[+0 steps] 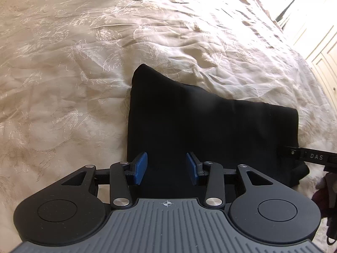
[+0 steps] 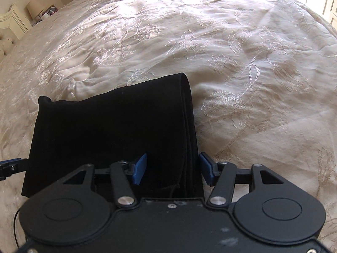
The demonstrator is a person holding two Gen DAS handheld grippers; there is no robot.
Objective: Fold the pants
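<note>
Black pants (image 1: 210, 130) lie folded into a compact block on the cream embroidered bedspread (image 1: 73, 52), near the bed's edge closest to both cameras. Left gripper (image 1: 166, 168) points steeply down over the left part of the block; jaws partly apart, blue pads (image 1: 140, 168) clear of each other with only flat cloth showing in the gap, nothing pinched or lifted. Right gripper (image 2: 172, 168) sits over the block's right edge, jaws wider apart than the left's; the stacked fold edges (image 2: 189, 147) run up between its pads, left pad over the cloth, right pad just off the edge over the bedspread, neither pressing on anything. In the left wrist view a black finger of the other gripper pokes in at the right edge beside the pants; in the right wrist view a blue-tipped finger shows at the far left, just beside the pants' left side. Top fold rounded, far left corner slightly peaked. Pale cabinet doors (image 1: 324, 59) off the bed's right side.
</note>
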